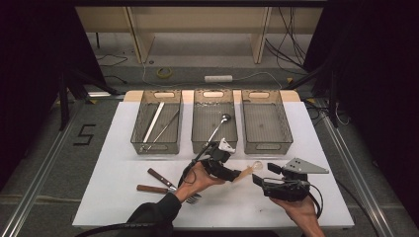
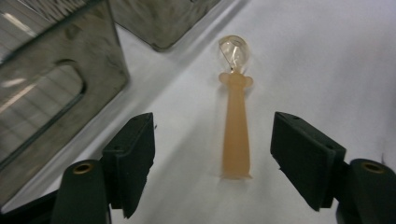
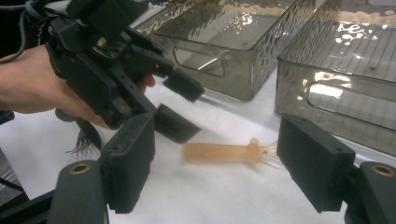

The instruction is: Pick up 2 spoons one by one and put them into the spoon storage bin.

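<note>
**Operator:** Sorting status, please. Which items are already binned?

**Inspector:** Left bin [image 1: 156, 123] holds two long slim utensils, too small to name. Middle bin [image 1: 214, 123] holds one metal spoon [image 1: 219, 127]. Right bin [image 1: 267, 123] holds nothing visible. On the white table [image 1: 123, 197], two wooden-handled pieces [image 1: 158, 182] and a fork [image 1: 193, 197] lie beside the left forearm, not yet sorted.

**Operator:** Item in hand?

**Inspector:** Orange-handled spoon with clear bowl [image 2: 236, 126]. It lies flat on the table in front of the middle and right bins, between both tools.

**Operator:** Tool states?

**Inspector:** Left gripper [image 2: 212, 154] stands over the handle, jaws apart on either side, pads clear of it. No grasp yet. Right gripper [image 3: 217, 163] is released, jaws wide, holding nothing, aimed at the same spoon from the other side.

**Operator:** Assessment?

**Inspector:** Judged roughly half complete. Remaining: close on the handle, lift, deposit in a bin, presumably the middle one with the other spoon. Then the three pieces near the left forearm.
</note>
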Demonstrator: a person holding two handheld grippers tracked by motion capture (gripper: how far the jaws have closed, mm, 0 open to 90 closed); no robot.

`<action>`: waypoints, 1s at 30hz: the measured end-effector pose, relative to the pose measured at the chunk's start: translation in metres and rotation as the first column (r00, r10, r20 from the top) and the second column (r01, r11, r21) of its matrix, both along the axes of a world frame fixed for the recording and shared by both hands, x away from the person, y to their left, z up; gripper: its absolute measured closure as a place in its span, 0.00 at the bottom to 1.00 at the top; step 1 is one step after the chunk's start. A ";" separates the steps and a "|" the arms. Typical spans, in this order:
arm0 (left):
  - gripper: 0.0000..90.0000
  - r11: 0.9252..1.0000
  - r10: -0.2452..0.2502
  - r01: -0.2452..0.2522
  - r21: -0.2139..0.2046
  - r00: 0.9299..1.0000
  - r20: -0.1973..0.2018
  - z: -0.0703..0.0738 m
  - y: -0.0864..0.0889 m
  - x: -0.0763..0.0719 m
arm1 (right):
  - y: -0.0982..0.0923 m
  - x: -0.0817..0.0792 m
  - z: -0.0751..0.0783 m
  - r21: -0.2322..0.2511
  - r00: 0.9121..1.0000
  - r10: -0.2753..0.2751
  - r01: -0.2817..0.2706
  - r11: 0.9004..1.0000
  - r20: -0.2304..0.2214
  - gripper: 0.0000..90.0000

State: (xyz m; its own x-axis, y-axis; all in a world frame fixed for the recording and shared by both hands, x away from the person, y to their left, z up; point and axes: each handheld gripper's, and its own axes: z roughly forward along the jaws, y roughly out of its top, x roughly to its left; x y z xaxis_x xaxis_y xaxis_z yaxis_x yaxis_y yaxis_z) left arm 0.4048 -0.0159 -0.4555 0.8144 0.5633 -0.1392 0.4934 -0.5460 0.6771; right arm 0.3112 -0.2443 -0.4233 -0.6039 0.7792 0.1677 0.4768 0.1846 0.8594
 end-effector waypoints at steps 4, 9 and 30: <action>0.38 0.999 -0.013 0.013 0.031 1.000 -0.007 -0.005 -0.006 -0.001 | -0.001 0.000 0.000 0.002 1.000 0.000 0.000 1.000 0.001 0.32; 0.45 0.999 -0.018 0.019 0.046 1.000 -0.012 -0.011 -0.013 -0.003 | -0.001 0.000 0.000 0.003 1.000 -0.001 0.001 1.000 0.001 0.32; 0.76 0.988 -0.071 0.068 0.136 0.997 0.019 -0.022 -0.022 -0.011 | -0.001 0.000 0.000 0.000 1.000 0.004 -0.004 1.000 -0.001 0.32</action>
